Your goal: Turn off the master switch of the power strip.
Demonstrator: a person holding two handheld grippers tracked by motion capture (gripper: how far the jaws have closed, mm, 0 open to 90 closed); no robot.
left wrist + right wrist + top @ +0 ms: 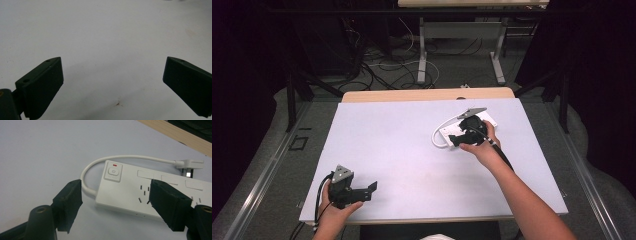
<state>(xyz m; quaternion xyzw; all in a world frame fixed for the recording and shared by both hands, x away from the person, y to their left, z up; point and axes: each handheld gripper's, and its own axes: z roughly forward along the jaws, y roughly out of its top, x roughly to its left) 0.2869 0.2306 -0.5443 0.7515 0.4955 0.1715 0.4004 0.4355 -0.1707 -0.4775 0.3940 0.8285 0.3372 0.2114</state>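
Right gripper (115, 202) jaws apart, gripping nothing, hovering over the switch end of the white power strip (130, 187). Strip lies flat on the table (402, 145): square power button, red indicator, cord looping to its plug (190, 166). Left gripper (112, 82) jaws wide, empty, well apart from strip.

High view: fixed overhead on the person's side, facing forward and down, whole surface (412, 150) plus floor beyond. Left gripper view: low, close, along its jaws onto bare surface. Right gripper view: close, angled down on the power strip (140, 192), shared with the high view at far right (452, 131).
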